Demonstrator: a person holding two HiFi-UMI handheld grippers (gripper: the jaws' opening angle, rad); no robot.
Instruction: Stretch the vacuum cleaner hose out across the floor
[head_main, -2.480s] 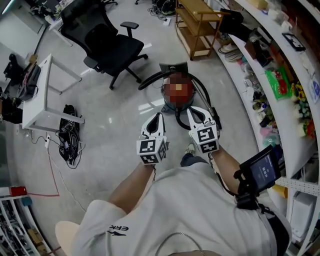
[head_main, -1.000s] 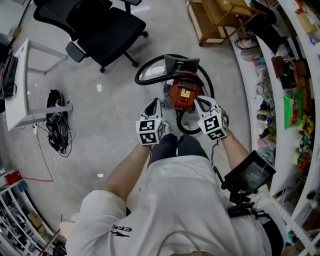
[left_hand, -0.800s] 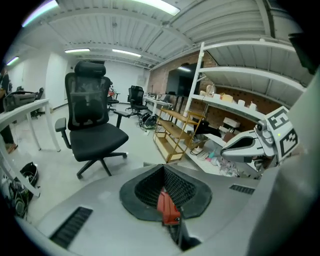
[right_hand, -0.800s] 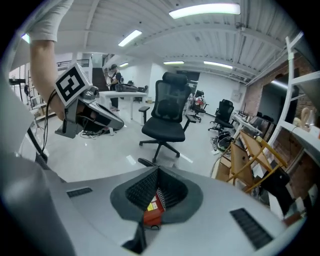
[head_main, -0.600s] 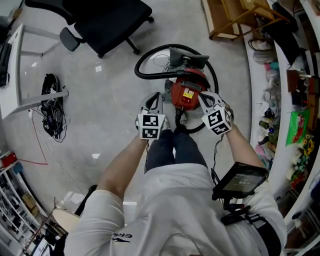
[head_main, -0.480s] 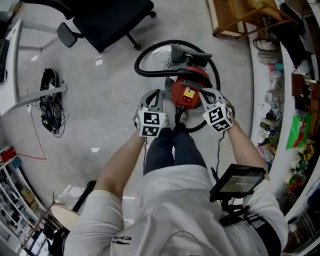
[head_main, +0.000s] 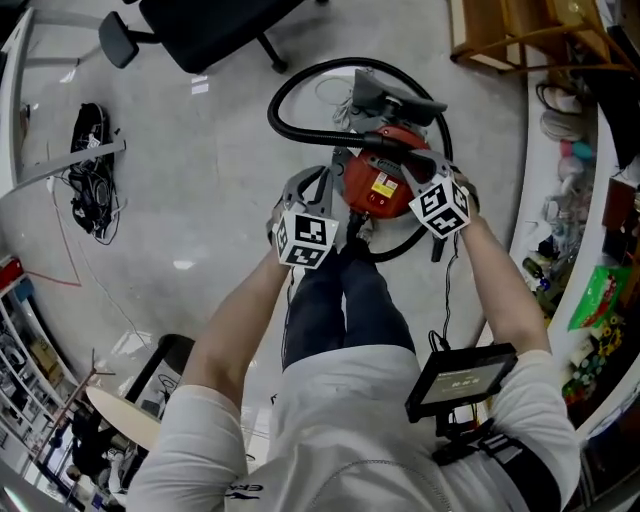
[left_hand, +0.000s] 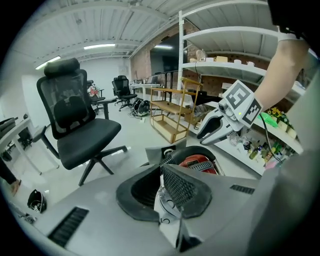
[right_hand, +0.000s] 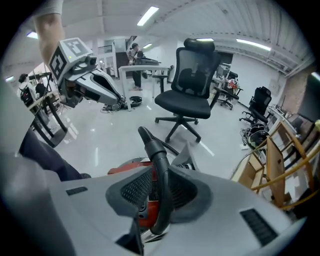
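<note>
A red canister vacuum cleaner (head_main: 378, 185) stands on the floor in front of the person's legs. Its black hose (head_main: 285, 88) loops around the far side, past the grey floor nozzle (head_main: 385, 100). My right gripper (head_main: 405, 165) hangs over the top of the vacuum; its jaws have just been opening. In the right gripper view the curved black hose end (right_hand: 152, 145) runs between the parted jaws of the right gripper (right_hand: 157, 192), and the pads do not visibly press on it. My left gripper (head_main: 312, 190) is shut and empty, just left of the vacuum (left_hand: 197, 163).
A black office chair (head_main: 210, 25) stands beyond the hose loop. A wooden rack (head_main: 500, 30) and white shelving (head_main: 560, 170) full of items line the right side. A cable bundle (head_main: 85, 170) lies by a white desk at the left.
Both grippers have come down and forward onto the vacuum as the person bent over it. The right gripper has reached the hose end on top and parted its jaws around it.
</note>
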